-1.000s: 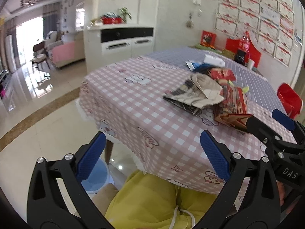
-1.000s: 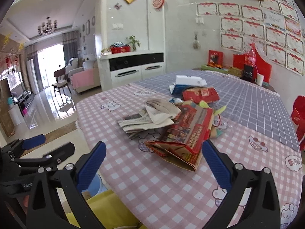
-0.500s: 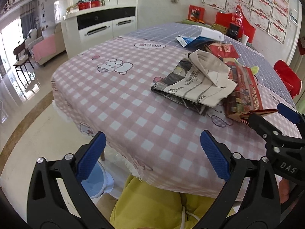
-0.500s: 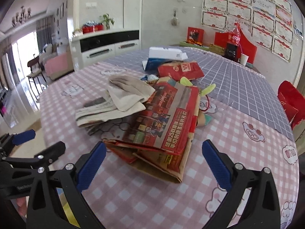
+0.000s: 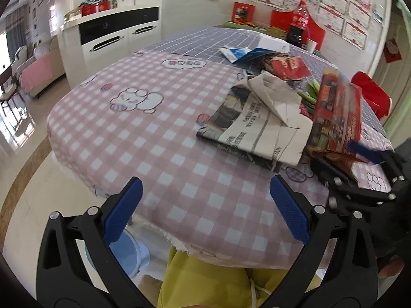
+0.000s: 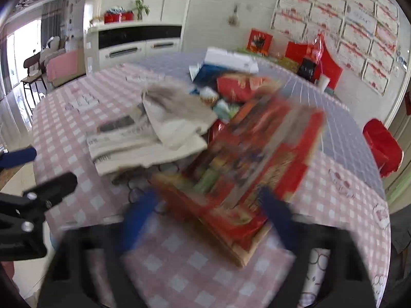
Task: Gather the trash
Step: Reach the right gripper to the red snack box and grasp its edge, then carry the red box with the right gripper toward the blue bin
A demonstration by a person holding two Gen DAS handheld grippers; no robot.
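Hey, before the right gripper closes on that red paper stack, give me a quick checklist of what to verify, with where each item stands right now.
1. Right gripper open: ok, blue pads sit either side of the red paper stack, though blurred.
2. Stack edge between the pads: ok in the left wrist view, one finger above, one below.
3. Firm contact: cannot tell, motion blur.
4. Newspaper free of the grasp: ok, it lies beside the stack, overlap at the edge unclear.
5. Left gripper out of the way: ok, open over the table edge, holding nothing.
6. Bin within reach: cannot tell.
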